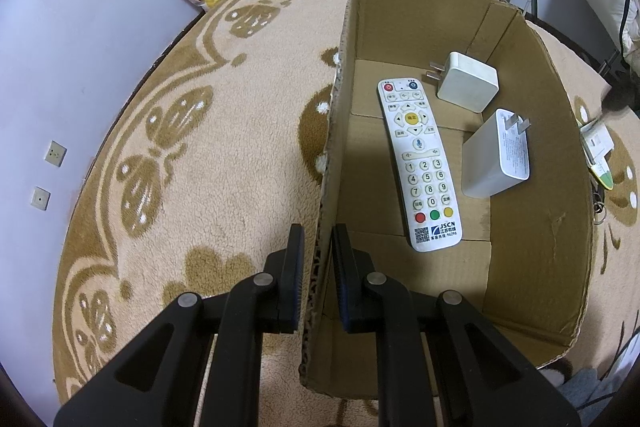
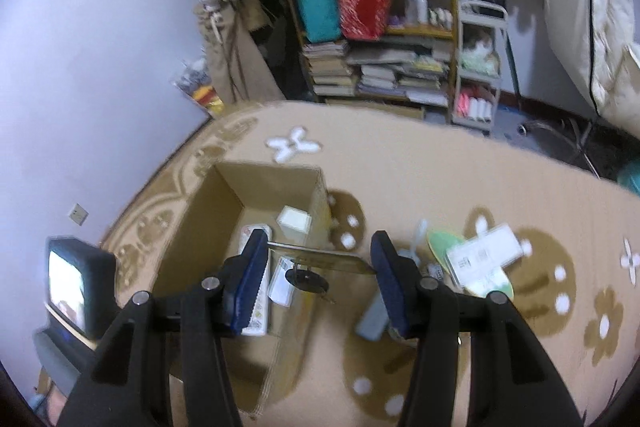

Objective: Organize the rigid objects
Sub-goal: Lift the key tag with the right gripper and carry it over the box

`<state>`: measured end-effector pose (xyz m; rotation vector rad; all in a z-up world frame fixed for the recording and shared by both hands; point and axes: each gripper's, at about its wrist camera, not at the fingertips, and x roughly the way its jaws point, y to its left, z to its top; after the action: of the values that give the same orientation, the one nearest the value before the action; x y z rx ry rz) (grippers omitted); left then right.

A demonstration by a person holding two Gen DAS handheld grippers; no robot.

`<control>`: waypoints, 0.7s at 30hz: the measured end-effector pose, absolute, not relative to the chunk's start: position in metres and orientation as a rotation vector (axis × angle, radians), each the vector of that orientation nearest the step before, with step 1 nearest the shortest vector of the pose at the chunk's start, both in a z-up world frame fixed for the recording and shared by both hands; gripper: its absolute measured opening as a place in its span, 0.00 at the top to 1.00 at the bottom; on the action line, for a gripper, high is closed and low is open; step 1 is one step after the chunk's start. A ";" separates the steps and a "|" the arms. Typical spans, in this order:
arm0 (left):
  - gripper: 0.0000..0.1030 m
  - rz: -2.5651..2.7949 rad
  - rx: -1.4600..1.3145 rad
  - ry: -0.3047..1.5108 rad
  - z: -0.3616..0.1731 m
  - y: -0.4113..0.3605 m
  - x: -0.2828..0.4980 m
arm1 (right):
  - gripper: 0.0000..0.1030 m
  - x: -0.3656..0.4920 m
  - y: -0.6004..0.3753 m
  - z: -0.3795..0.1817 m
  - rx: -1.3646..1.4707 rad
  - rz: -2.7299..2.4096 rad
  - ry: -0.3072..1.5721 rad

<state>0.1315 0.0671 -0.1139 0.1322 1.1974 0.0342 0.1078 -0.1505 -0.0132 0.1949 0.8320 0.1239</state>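
left wrist view looks down on a cardboard box (image 1: 532,211) standing on a plush beige rug (image 1: 180,187) with brown flower and butterfly patterns. the left gripper (image 1: 318,259) is closed narrow on the box's near side wall, one pad on either face of the corrugated edge, steadying it. on the box floor lie a long white remote control (image 1: 420,167), face up with coloured buttons, and two white wall chargers (image 1: 468,83) (image 1: 496,157), both blocky with rounded corners and metal prongs; the nearer one stands on its side just beside the remote.

right wrist view, somewhat blurred, shows the right gripper (image 2: 318,263) above the box's right wall with its jaws about half wide, clamped on a thin, flat, brass-coloured metal strip (image 2: 320,257) that spans from pad to pad. a small dark round piece (image 2: 306,281) hangs below the strip; what it is cannot be told. still out on the rug to the right of the box sit a pale green flat piece (image 2: 444,241), a white card-like packet (image 2: 484,253) overlapping it, and a grey bar (image 2: 372,319) near the right finger.

by the look of it, the step in hand is carrying the metal strip to the box, with three items already packed and several left. the next move likely calls for bringing the strip over the open floor space beside the remote, then opening the jaws so the hard, slick piece drops flat without striking the chargers.
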 end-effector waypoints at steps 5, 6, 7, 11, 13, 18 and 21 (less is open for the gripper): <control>0.86 0.045 0.152 1.193 -0.115 0.065 0.131 | 0.45 0.116 -0.135 0.009 0.193 0.189 0.777; 0.86 0.050 0.166 1.189 -0.115 0.063 0.131 | 0.45 0.118 -0.132 0.010 0.195 0.198 0.775; 0.86 0.055 0.178 1.185 -0.115 0.062 0.131 | 0.45 0.119 -0.129 0.010 0.195 0.207 0.778; 0.85 0.065 0.213 1.175 -0.117 0.057 0.129 | 0.45 0.121 -0.117 0.001 0.168 0.230 0.802; 0.85 0.069 0.218 1.173 -0.117 0.057 0.129 | 0.45 0.120 -0.114 -0.006 0.166 0.234 0.818; 0.85 0.080 0.241 1.166 -0.118 0.053 0.128 | 0.45 0.118 -0.115 -0.030 0.208 0.265 0.877; 0.85 0.083 0.252 1.163 -0.119 0.052 0.128 | 0.45 0.118 -0.117 -0.045 0.241 0.266 0.919</control>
<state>0.1276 0.0518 -0.1189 0.2521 1.1629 0.0832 0.1178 -0.1167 -0.0447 0.2406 0.9188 0.2665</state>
